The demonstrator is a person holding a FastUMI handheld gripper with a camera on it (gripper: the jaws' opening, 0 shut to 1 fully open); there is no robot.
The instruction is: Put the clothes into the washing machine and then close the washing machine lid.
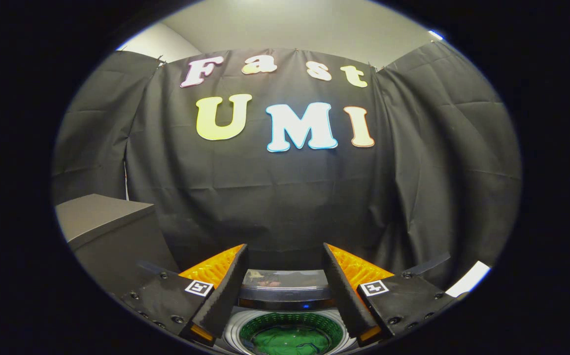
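Creased black cloth wall (285,197) behind; a grey box (102,222) stands to the left. Gripper (285,261) fingers spread, holding nothing, with ribbed outer faces. Between and below them, the round washing machine (235,331) drum lies open, green clothes (289,341) inside, lid (285,286) raised beyond.

**Green clothes in the open washer**

The washing machine (289,315) sits directly below the gripper, at 6 o'clock beneath the spread fingers. Its round drum mouth, ringed in pale plastic, faces upward and stands open. Green clothes (288,341) lie bunched inside the drum, filling its floor. The lid (285,286), dark and glossy, stands raised at 12 o'clock behind the drum opening, not closed.
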